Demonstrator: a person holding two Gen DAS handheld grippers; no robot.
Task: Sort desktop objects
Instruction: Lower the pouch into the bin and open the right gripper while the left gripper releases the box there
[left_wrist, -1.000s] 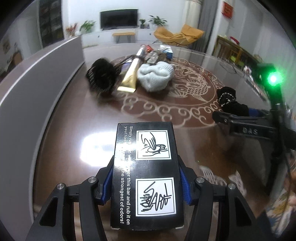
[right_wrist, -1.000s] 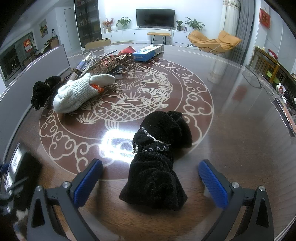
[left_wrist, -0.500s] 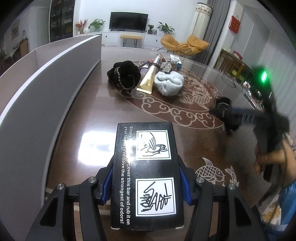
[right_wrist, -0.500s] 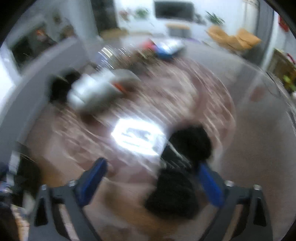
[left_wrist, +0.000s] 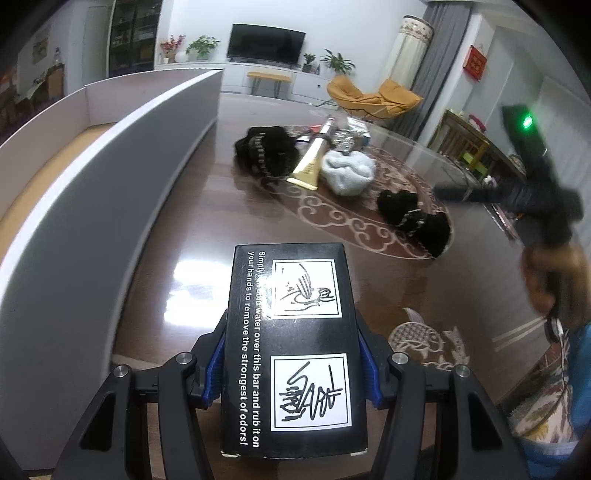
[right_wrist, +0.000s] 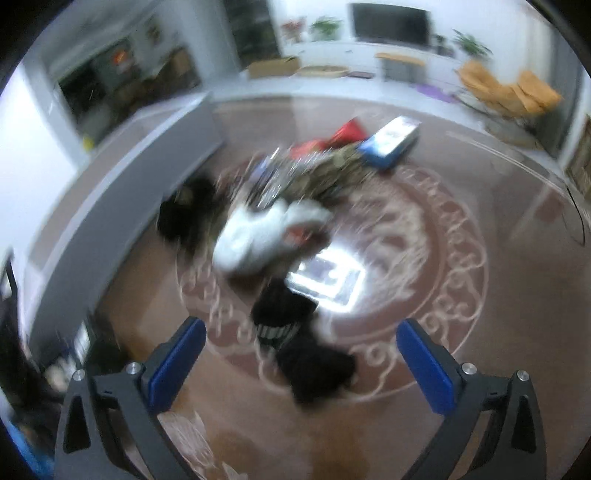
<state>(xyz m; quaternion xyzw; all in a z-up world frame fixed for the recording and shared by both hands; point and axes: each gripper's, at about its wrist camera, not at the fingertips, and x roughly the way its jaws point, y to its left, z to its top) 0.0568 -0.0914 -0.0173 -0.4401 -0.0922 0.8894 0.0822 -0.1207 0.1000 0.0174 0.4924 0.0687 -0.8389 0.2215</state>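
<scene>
My left gripper (left_wrist: 291, 354) is shut on a black box (left_wrist: 288, 280) with white print and two drawings, held above the brown table. My right gripper (right_wrist: 300, 328) hangs over a black fabric piece with bead trim (right_wrist: 314, 365) that lies on the table; its jaws are opening wide and the blue pads (right_wrist: 177, 354) touch nothing. The same black piece (left_wrist: 413, 218) shows in the left wrist view, with a blurred hand (left_wrist: 554, 280) to its right. The right wrist view is motion-blurred.
A long grey-walled bin (left_wrist: 92, 206) runs along the table's left side. Further back lie a black furry item (left_wrist: 266, 151), a gold tube (left_wrist: 314, 158) and a white knit glove (left_wrist: 347, 173). A blue box (right_wrist: 391, 142) and a red packet (right_wrist: 347, 131) lie beyond.
The left gripper has swung toward the grey bin with the box still in it. The right gripper has risen away from the black fabric piece, which stays on the table.
</scene>
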